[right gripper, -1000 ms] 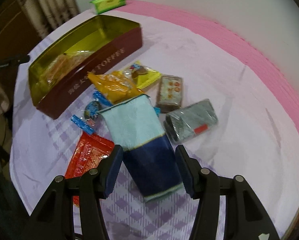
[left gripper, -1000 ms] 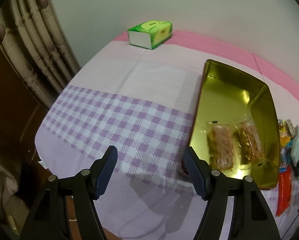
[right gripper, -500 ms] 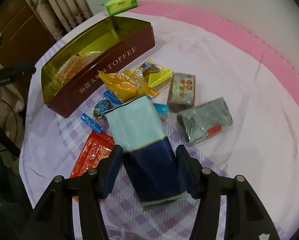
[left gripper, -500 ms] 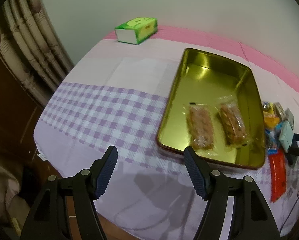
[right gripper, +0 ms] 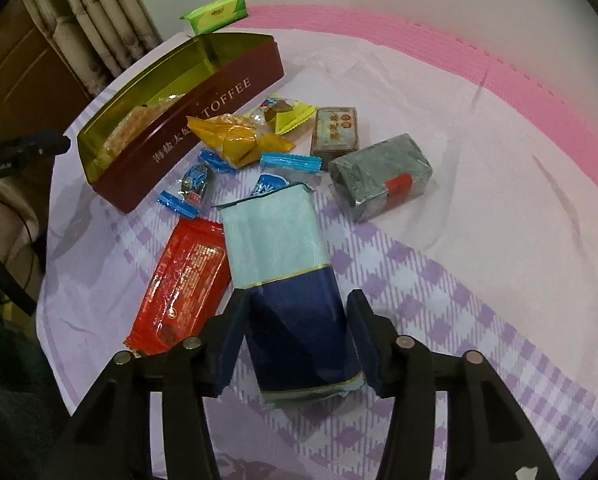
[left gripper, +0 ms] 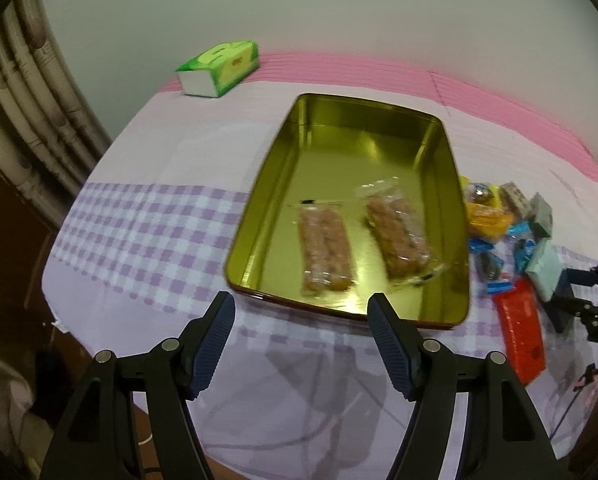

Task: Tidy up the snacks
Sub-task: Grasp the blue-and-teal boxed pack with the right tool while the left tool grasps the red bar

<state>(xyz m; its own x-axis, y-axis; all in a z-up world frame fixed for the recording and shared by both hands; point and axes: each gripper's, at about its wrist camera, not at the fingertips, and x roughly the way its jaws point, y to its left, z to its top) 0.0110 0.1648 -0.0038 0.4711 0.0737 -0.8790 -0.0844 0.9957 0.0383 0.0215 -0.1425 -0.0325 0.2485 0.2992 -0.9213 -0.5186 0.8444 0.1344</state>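
Note:
A gold-lined dark red toffee tin (left gripper: 439, 168) lies open on the checked cloth and holds two clear-wrapped brown bars (left gripper: 327, 256) (left gripper: 399, 236). My left gripper (left gripper: 299, 304) hovers open and holds nothing, just in front of the tin's near rim. In the right wrist view the tin (right gripper: 219, 104) is at the upper left. My right gripper (right gripper: 298, 298) is shut on the navy end of a teal and navy packet (right gripper: 279, 240), which creases between the pads. A red packet (right gripper: 187, 276) lies beside it on the left.
Loose snacks lie between tin and packet: an orange wrapper (right gripper: 235, 140), a yellow-green candy (right gripper: 291, 114), blue candies (right gripper: 291, 161), a brown packet (right gripper: 335, 132), a grey block (right gripper: 379, 172). A green tissue pack (left gripper: 219, 66) sits at the far edge. A curtain hangs left.
My left gripper has slid right, so the tin now sits ahead of its fingers. The right jaws narrowed slightly onto the teal and navy packet, which has drawn back from the orange wrapper.

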